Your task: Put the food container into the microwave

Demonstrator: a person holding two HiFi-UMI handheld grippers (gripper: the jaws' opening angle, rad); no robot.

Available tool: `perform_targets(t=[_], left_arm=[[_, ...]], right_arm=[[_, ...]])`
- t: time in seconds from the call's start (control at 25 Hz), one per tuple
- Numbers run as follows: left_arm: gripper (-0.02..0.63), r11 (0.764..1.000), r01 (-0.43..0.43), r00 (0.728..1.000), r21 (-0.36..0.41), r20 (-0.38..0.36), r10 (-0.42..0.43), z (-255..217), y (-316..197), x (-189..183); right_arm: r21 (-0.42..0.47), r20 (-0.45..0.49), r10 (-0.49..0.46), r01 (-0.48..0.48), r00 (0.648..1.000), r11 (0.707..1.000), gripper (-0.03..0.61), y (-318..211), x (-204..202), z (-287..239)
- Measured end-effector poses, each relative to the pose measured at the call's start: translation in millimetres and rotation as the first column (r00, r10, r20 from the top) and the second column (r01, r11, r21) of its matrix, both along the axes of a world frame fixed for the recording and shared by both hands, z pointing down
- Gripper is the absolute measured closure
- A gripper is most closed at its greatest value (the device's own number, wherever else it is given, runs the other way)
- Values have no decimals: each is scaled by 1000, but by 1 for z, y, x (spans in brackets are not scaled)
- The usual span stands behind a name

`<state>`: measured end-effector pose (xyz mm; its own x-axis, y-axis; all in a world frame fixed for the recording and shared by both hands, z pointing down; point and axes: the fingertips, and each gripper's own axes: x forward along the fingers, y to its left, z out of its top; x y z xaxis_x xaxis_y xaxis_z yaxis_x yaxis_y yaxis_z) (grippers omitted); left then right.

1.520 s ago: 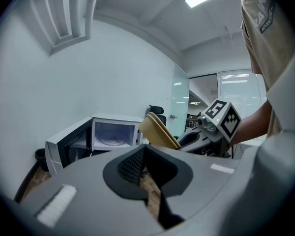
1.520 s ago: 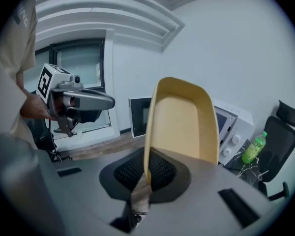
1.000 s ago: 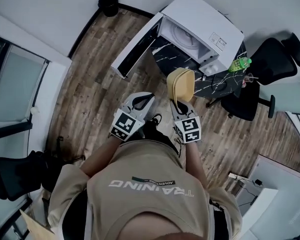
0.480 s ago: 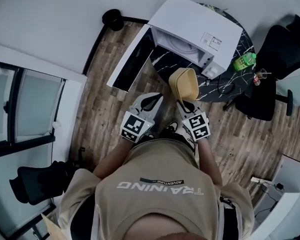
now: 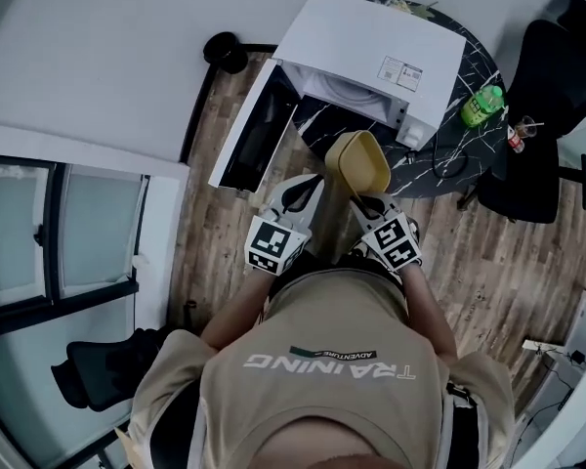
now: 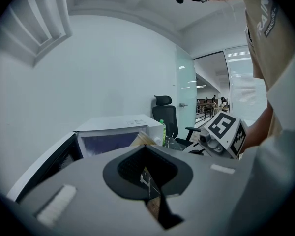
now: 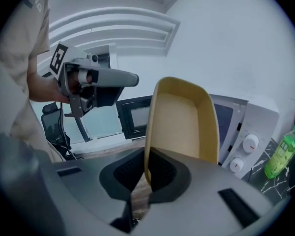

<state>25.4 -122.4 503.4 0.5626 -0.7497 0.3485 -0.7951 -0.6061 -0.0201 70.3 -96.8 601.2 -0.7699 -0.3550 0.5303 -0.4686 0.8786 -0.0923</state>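
Note:
The white microwave (image 5: 371, 52) stands on a black marble table (image 5: 439, 159) with its door (image 5: 249, 130) swung open to the left. My right gripper (image 5: 369, 201) is shut on the rim of a yellow food container (image 5: 361, 161), held tilted just in front of the microwave's opening. In the right gripper view the container (image 7: 184, 122) stands up from the right gripper (image 7: 146, 173), with the microwave (image 7: 246, 127) behind it. My left gripper (image 5: 298, 195) hovers beside it, left of the container, jaws together and holding nothing. The left gripper (image 6: 148, 173) faces the microwave (image 6: 118, 129).
A green bottle (image 5: 481, 106) and a glass (image 5: 518, 135) stand on the table right of the microwave. A black office chair (image 5: 542, 86) is behind them. A black round object (image 5: 223, 52) sits on the wood floor by the wall. Glass panels run along the left.
The person has stepped closer to the microwave. Both grippers moved forward with them, and the container is now nearer the table edge and the open cavity.

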Motion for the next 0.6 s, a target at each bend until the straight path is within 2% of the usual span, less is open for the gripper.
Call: perform_targets(t=[0.28,0.6], left_arm=[[612,1000,-24,1000,-1,10,24,-3,0,18],[612,999,19,1000,-33,20,-18,10,11,-7]], right_arm=[[-33,22,9,-8,1000,999,560,6,10,7],[-91,-1,18,-18,1000,996,560,17,10,28]])
